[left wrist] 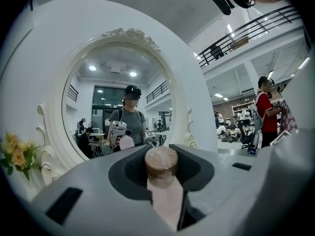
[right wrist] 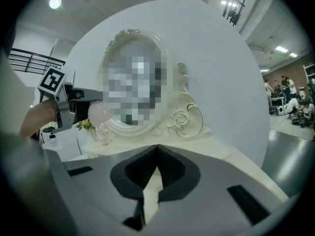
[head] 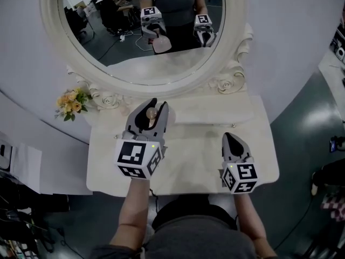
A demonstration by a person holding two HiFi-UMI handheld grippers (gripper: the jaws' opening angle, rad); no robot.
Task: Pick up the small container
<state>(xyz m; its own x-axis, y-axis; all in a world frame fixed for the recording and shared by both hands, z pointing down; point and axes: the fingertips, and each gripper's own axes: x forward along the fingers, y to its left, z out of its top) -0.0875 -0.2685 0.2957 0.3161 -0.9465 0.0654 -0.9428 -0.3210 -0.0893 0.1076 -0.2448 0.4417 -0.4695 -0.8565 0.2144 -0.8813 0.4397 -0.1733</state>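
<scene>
Small container (left wrist: 161, 165), clasped in the left gripper (head: 156, 107) above the far left of the table (head: 199, 166), could slip and drop should that narrow hold near its cap loosen; right gripper (right wrist: 157, 151), near right, is closed on nothing.

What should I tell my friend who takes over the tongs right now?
Left tongs: shut on the small container, pinkish with a brownish top, held up off the white table in front of the oval mirror.
Right tongs: shut and empty, over the table's right side.
Done: the container looks picked up.
Left: probably just hold it steady.
</scene>
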